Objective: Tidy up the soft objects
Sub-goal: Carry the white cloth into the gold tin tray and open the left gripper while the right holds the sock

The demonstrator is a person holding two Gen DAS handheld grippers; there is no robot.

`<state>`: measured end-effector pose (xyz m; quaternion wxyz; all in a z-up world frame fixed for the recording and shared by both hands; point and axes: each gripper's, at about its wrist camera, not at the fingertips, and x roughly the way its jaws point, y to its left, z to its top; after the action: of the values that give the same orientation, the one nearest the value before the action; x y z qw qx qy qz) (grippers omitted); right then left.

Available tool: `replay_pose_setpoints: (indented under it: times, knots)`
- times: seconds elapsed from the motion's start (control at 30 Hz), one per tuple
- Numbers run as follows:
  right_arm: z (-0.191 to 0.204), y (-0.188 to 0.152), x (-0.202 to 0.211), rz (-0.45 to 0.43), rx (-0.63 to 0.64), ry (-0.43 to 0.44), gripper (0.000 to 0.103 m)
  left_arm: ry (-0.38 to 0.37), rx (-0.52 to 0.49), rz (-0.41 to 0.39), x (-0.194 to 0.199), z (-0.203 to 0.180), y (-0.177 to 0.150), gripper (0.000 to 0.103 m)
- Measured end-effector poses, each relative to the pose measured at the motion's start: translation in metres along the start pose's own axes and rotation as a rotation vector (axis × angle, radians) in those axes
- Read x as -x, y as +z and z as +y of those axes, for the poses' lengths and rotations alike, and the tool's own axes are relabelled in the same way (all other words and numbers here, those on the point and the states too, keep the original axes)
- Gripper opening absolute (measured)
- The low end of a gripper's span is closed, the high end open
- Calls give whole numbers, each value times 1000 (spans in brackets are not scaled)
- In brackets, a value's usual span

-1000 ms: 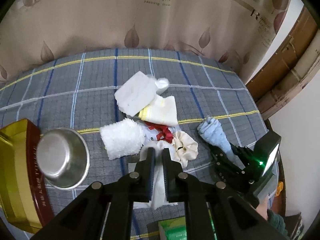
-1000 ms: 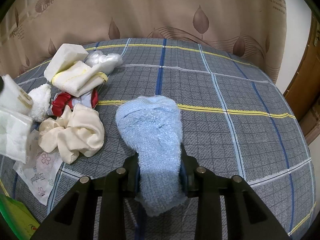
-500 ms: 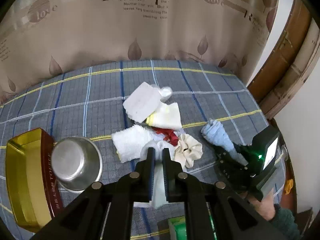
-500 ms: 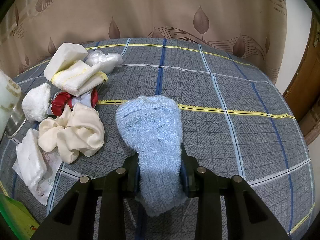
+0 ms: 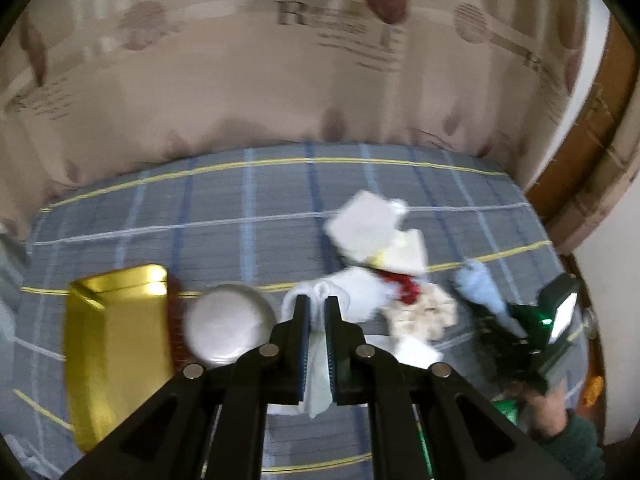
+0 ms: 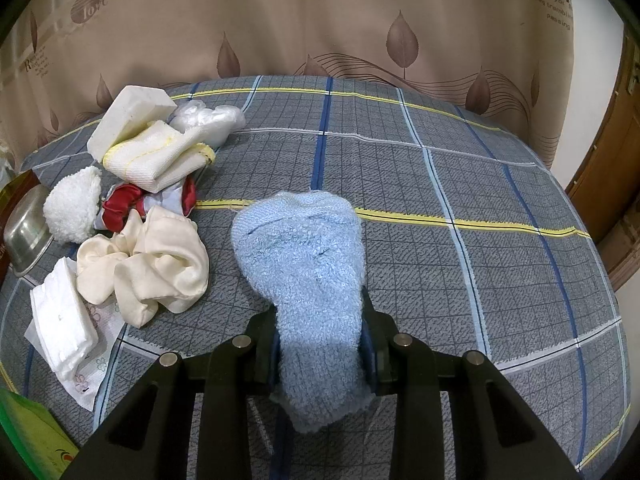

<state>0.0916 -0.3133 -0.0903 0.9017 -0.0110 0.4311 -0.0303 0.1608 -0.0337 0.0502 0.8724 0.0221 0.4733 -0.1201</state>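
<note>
The left gripper (image 5: 316,312), clamped on a white tissue (image 5: 318,364), has lifted it off the surface toward the left-side steel bowl (image 5: 228,324), while the right gripper (image 6: 320,336) stays squeezing the blue towel (image 6: 304,256), so sorting looks barely begun.

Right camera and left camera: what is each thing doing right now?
Left gripper: shut on a white cloth.
Right gripper: shut on the blue towel.
Steel bowl: upright, nothing visible inside.
Gold tin: open.
Cream scrunchie: lying loose.
Folded white pad: lying flat.
</note>
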Motion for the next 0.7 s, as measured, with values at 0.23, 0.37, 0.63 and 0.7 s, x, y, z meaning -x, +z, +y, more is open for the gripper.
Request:
replay_pose_setpoints:
  times: [0.23, 0.37, 0.63, 0.7]
  knots:
    - [0, 0, 0, 0, 3, -3, 31, 169, 64, 18, 5, 84, -3, 7]
    - [1, -1, 0, 1, 7, -9, 31, 263, 122, 44, -4, 137, -10, 7]
    - [2, -1, 0, 2, 12, -17, 31, 327, 197, 105, -31, 204, -25, 8]
    - [2, -1, 0, 2, 12, -17, 32, 337, 215, 113, -37, 212, -27, 8]
